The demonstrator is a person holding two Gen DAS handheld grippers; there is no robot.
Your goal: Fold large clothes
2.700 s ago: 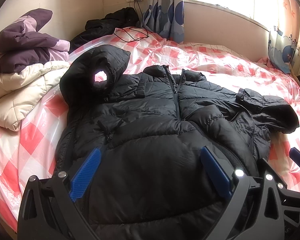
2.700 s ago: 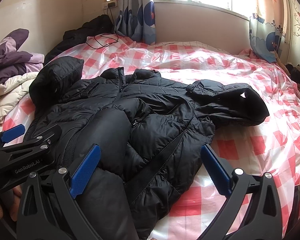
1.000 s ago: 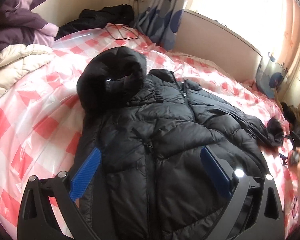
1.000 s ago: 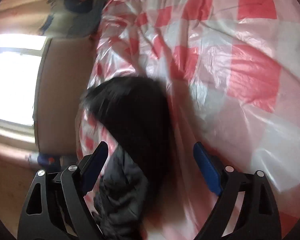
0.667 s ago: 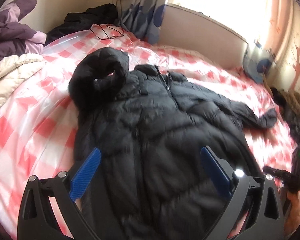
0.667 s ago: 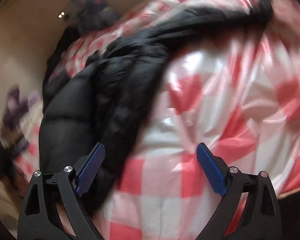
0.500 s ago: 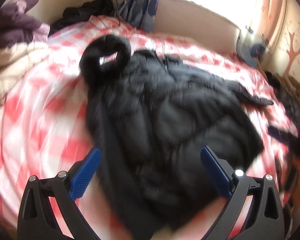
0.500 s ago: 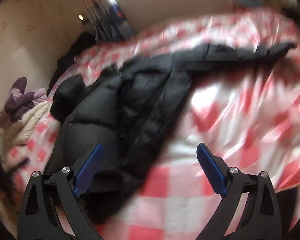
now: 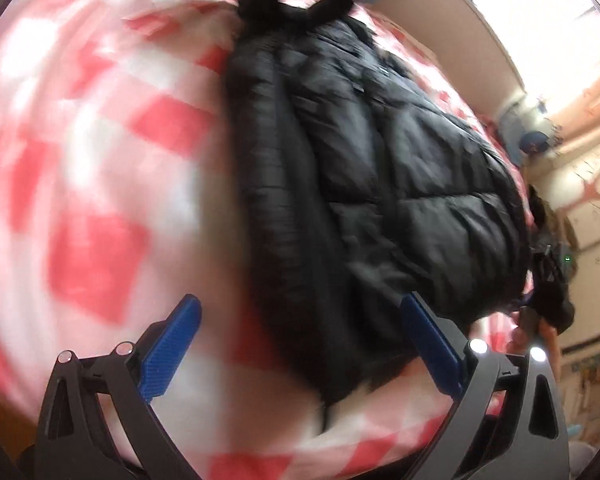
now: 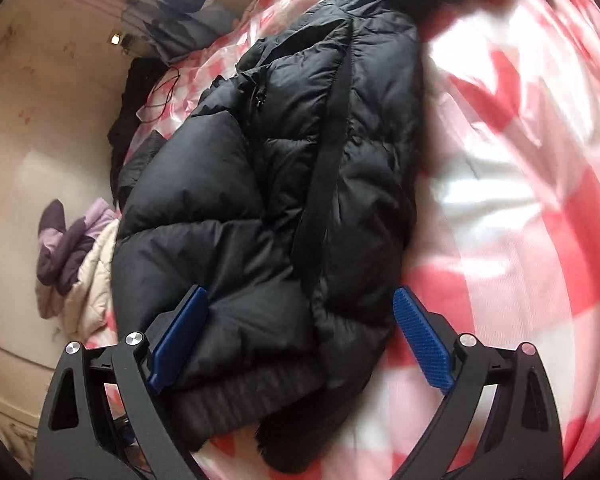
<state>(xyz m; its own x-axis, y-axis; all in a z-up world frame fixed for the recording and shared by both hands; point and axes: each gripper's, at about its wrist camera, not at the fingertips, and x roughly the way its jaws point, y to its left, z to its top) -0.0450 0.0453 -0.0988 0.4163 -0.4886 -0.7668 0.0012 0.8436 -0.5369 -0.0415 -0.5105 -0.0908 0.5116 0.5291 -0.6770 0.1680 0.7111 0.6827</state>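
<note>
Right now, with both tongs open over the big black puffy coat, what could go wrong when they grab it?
1. The black coat is thick and puffy; the right tongs, open over its hem, may pinch only the top layer.
2. The checked cover looks shiny, so the coat could slide.
3. The left tongs straddle the coat's edge and might catch the cover too.

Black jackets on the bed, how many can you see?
2: the black puffer jacket spread on the checked bedding, and a dark garment heaped by the wall. Others may be hidden.
</note>
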